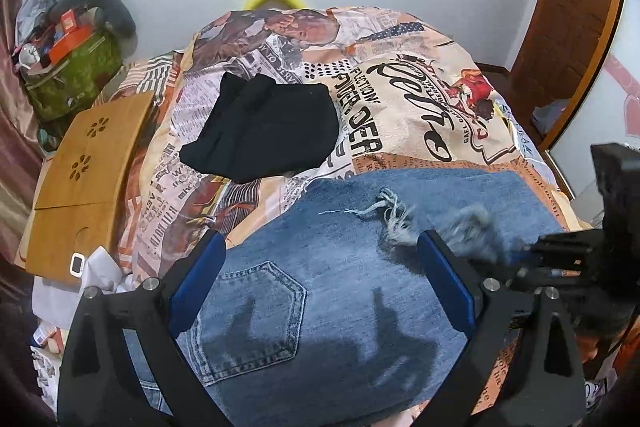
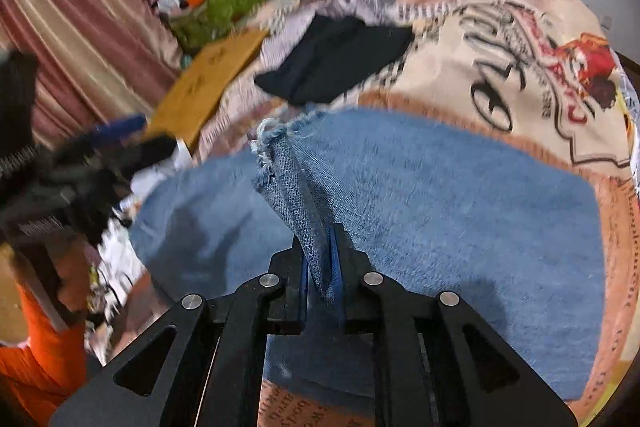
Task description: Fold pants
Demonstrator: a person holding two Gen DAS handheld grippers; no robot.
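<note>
Left wrist view: the left gripper (image 1: 320,247) is spread wide with nothing between its blue pads, hovering over the jeans (image 1: 320,267). The jeans lie on the near part of the bed (image 1: 420,99), which has a newspaper-print cover, and a back pocket (image 1: 248,323) sits just below the left finger. A frayed hem (image 1: 394,223) with loose threads is lifted up near the right finger, a bit blurry. The right gripper (image 1: 532,251) comes in from the right edge next to that fraying. Farther back there's a folded black garment (image 1: 264,127), well apart from the jeans, and a wooden lap tray (image 1: 88,179) off to the left.

Right wrist view: the right gripper (image 2: 322,267) is clamped tight on a fold of the jeans (image 2: 440,195), pulling the denim up into a ridge that ends at the frayed hem (image 2: 272,139). The black garment (image 2: 336,59) is beyond it, and the left gripper (image 2: 116,143) is a blur at the left.
</note>
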